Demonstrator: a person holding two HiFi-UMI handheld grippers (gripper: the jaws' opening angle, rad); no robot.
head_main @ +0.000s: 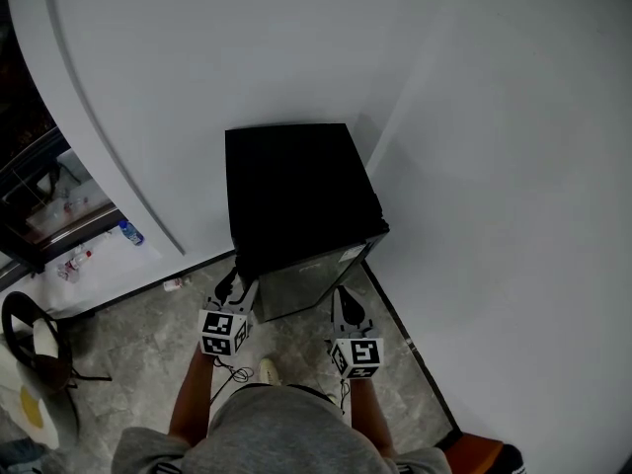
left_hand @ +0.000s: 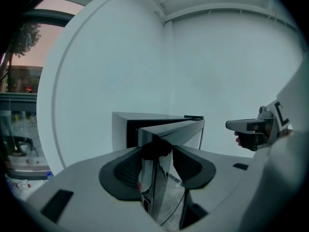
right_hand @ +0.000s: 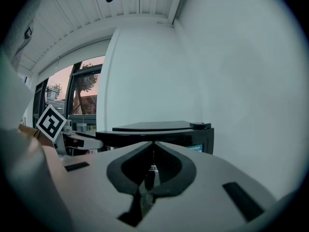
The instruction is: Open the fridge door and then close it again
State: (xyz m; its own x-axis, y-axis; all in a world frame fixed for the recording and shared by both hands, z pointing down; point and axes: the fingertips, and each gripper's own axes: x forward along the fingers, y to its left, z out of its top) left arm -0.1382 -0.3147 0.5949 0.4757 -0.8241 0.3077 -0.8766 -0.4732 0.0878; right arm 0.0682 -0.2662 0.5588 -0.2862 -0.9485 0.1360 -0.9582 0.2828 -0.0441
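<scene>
Mini fridge (head_main: 296,196) on floor in far corner, door (left_hand: 176,128) slightly ajar. Left gripper (left_hand: 155,150) fingers clamp door's free edge. Right gripper (right_hand: 152,161) fingers closed, empty. Likely risk: thin edge slips from fingers mid-swing, door slams, or pull drags light fridge.

We saw a blue-capped bottle (head_main: 129,232) at the left edge, a small bottle (head_main: 176,284) lying lower on the grey floor (head_main: 138,344), and white walls (head_main: 474,117) above.
</scene>
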